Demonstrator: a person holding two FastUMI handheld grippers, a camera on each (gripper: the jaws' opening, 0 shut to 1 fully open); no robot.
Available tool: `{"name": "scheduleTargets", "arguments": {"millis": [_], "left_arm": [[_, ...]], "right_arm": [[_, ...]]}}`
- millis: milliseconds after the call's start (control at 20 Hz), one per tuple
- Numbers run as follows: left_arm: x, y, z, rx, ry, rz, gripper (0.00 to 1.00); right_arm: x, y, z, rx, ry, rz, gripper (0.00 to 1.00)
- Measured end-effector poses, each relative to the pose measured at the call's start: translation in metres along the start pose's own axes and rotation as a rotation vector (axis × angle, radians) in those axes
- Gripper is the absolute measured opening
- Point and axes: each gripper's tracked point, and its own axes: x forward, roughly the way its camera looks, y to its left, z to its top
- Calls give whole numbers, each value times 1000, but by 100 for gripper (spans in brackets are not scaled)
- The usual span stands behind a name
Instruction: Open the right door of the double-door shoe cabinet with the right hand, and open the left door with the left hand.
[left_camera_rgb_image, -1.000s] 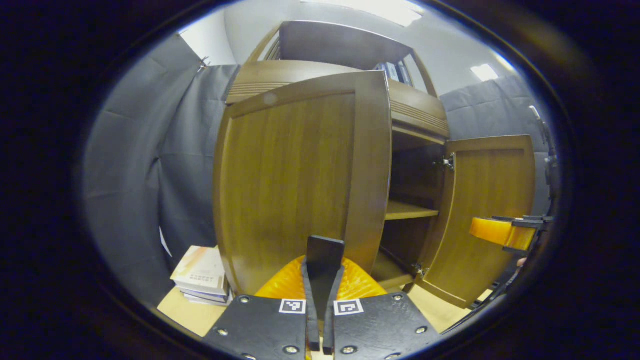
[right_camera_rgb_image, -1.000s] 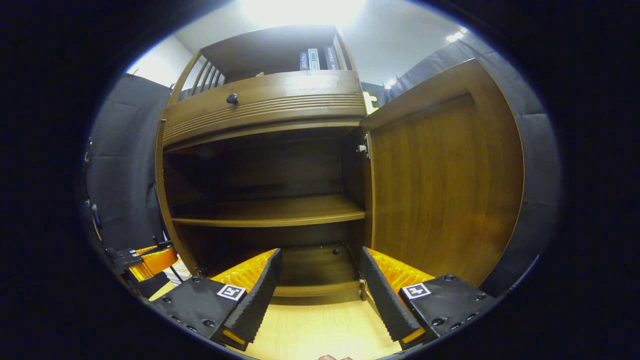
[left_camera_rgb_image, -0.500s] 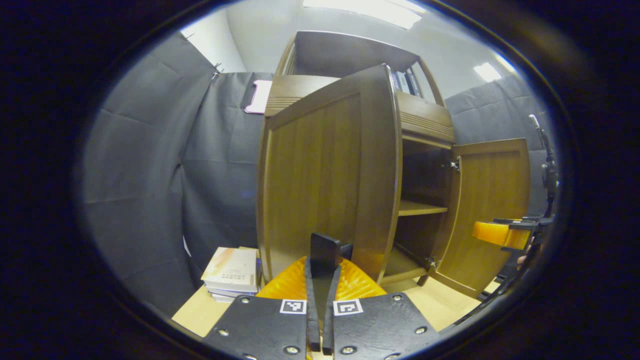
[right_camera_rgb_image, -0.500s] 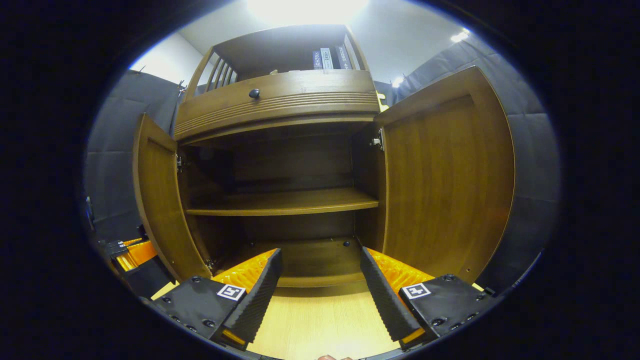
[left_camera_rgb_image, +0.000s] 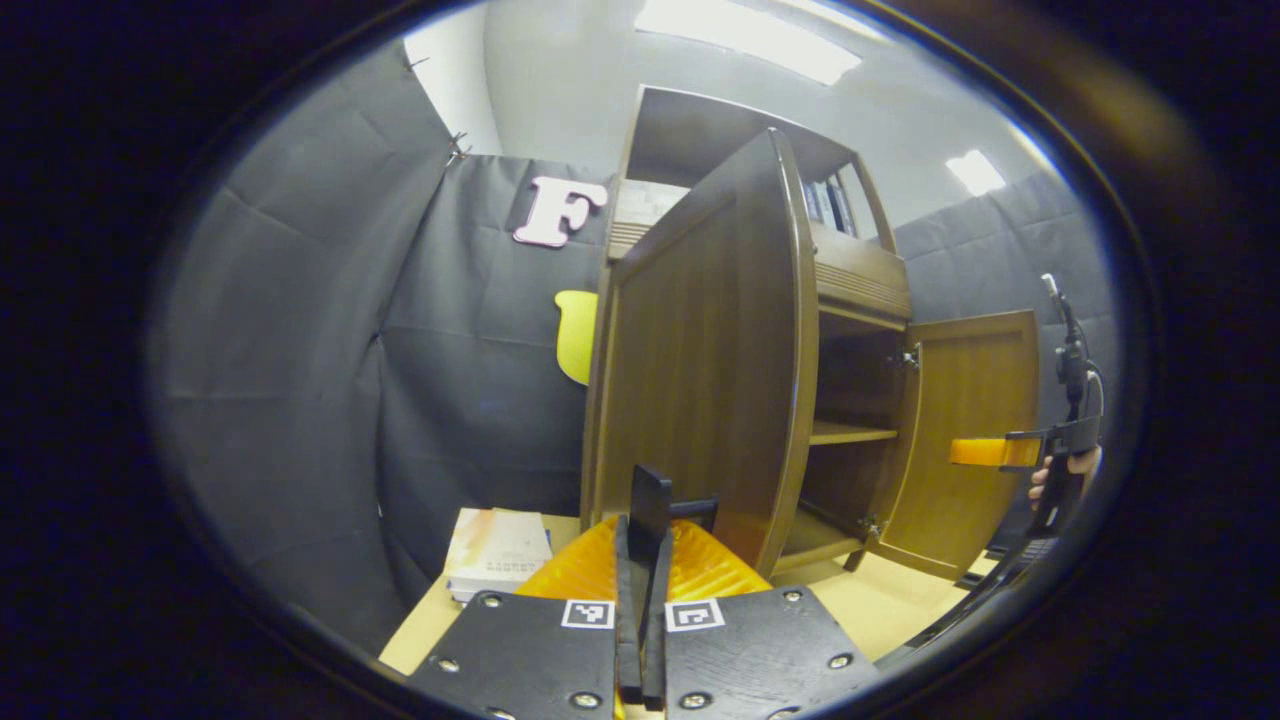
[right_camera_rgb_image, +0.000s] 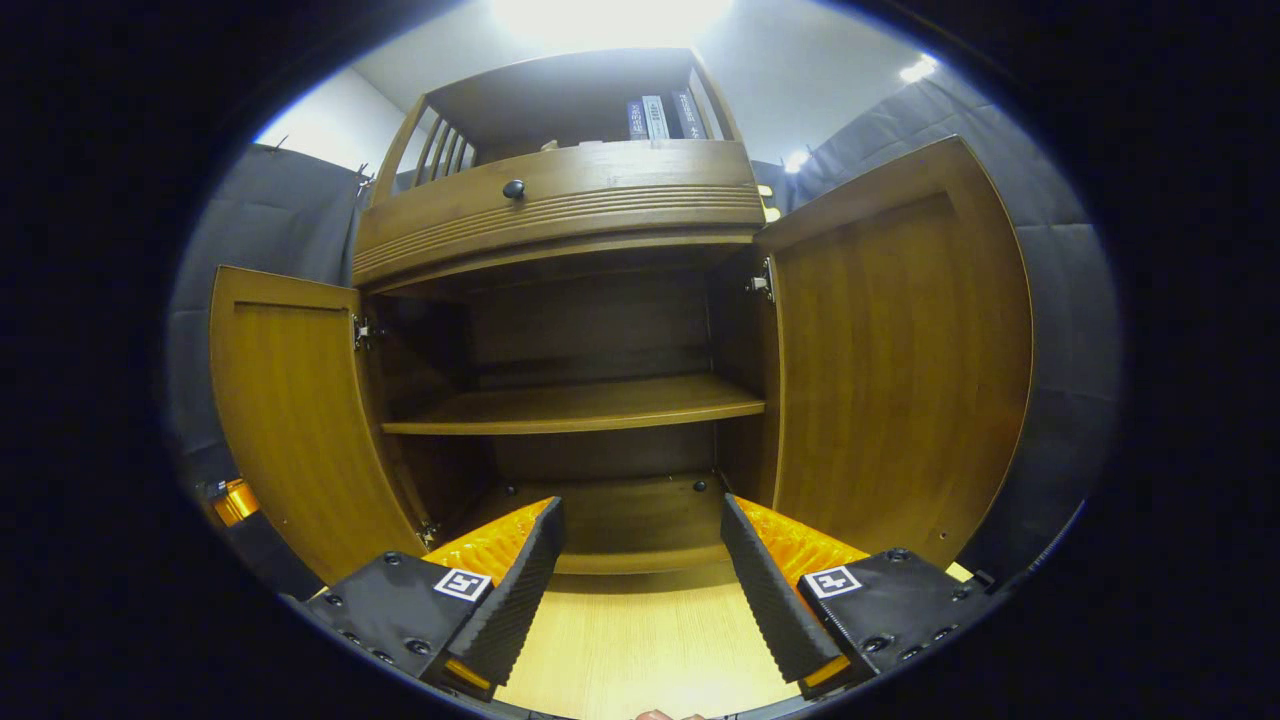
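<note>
Cabinet (right_camera_rgb_image: 560, 215) seen with both doors swung open. In the right gripper view, right door (right_camera_rgb_image: 900, 350) stands at 3 o'clock, left door (right_camera_rgb_image: 290, 420) at 9 o'clock, shelf (right_camera_rgb_image: 580, 405) and dark interior between them. Right tool (right_camera_rgb_image: 635, 575) is held wide, fingers apart with nothing between them, above the light wood floor (right_camera_rgb_image: 640, 650) in front of the cabinet base. Knob (right_camera_rgb_image: 514, 188) is seen on the drawer front at 12 o'clock, books (right_camera_rgb_image: 660, 115) above it.

In the left gripper view, left door (left_camera_rgb_image: 710, 350) is seen nearly edge-on at centre. Left tool (left_camera_rgb_image: 648, 510) is closed narrow, fingers pressed on a dark handle (left_camera_rgb_image: 690, 508) at the door's lower edge. Right door (left_camera_rgb_image: 970, 430) sits at 3 o'clock, the right tool (left_camera_rgb_image: 985, 452) in front of it, held by a hand (left_camera_rgb_image: 1062, 475). Stack of books (left_camera_rgb_image: 497, 550) lies at 7 o'clock on the floor.
</note>
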Motion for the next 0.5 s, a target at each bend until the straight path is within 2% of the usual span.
{"name": "scheduleTargets", "arguments": {"millis": [150,200,250,300,350,500], "left_arm": [[-1,33,5,0,1,-18,3],[-2,46,7,15,3,-12,3],[1,52,8,18,8,-33,3],[2,51,5,19,16,-50,2],[3,51,4,25,23,-71,3],[4,54,-4,71,44,-87,2]], "right_arm": [[-1,4,1,-3,4,19,93],[-2,5,2,-6,1,23,96],[-1,6,3,-11,0,26,100],[-2,6,4,-17,0,26,92],[-2,5,5,-23,1,25,98],[-3,1,8,-29,3,6,98]]}}
